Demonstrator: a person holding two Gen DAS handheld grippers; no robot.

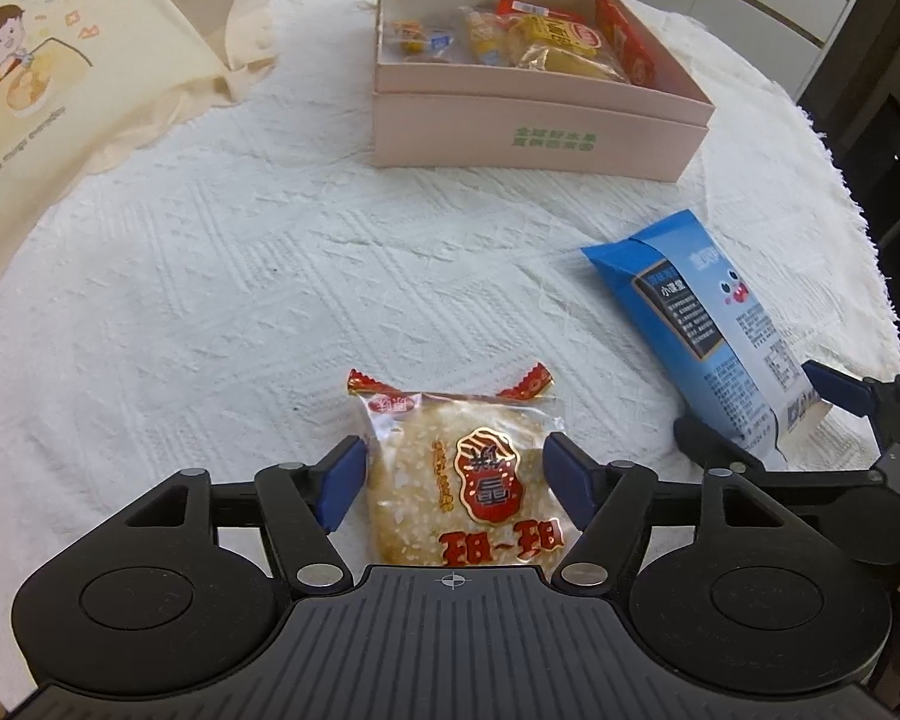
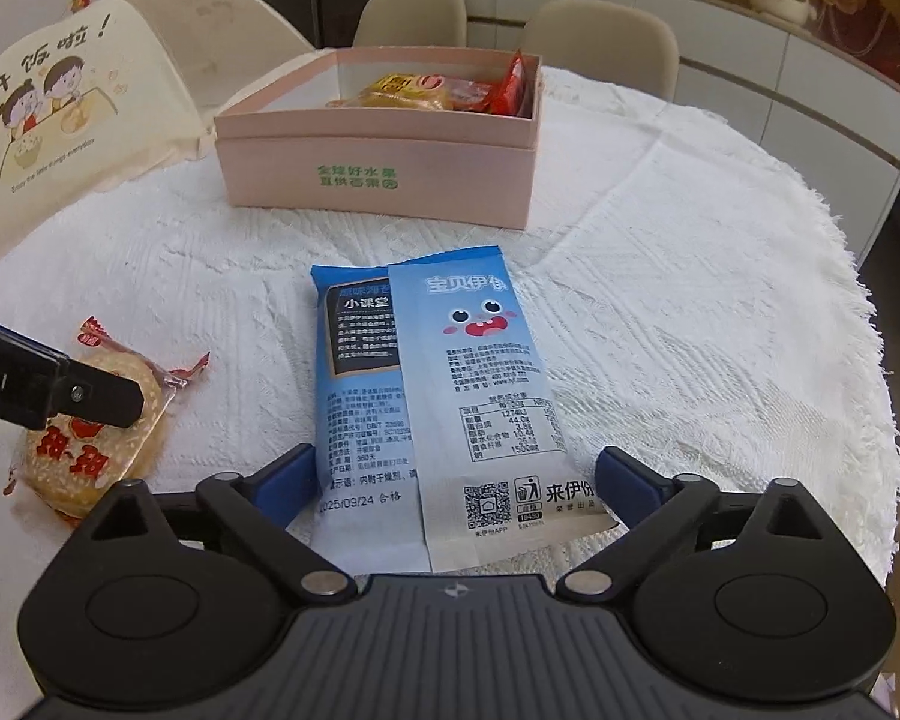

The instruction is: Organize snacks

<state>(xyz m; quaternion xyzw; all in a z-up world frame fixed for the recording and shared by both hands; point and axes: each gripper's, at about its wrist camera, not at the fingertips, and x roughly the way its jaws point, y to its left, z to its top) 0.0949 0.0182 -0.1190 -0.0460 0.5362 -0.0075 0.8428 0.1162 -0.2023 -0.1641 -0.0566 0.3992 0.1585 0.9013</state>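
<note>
A rice cracker packet (image 1: 465, 480) with a red label lies on the white tablecloth between the fingers of my left gripper (image 1: 453, 474), which is open around it; the pads are close to its sides. It also shows in the right wrist view (image 2: 99, 420), partly behind a left finger (image 2: 84, 397). A blue snack bag (image 2: 432, 396) lies between the fingers of my right gripper (image 2: 456, 489), which is open around its near end. The bag also shows in the left wrist view (image 1: 708, 330). A pink box (image 1: 540, 126) holding several snacks stands at the back; it also shows in the right wrist view (image 2: 378, 162).
A cream cloth bag with a cartoon print (image 1: 48, 72) lies at the back left, also in the right wrist view (image 2: 60, 102). The round table's fringed edge (image 2: 858, 324) runs along the right. Chairs (image 2: 600, 42) stand behind the table.
</note>
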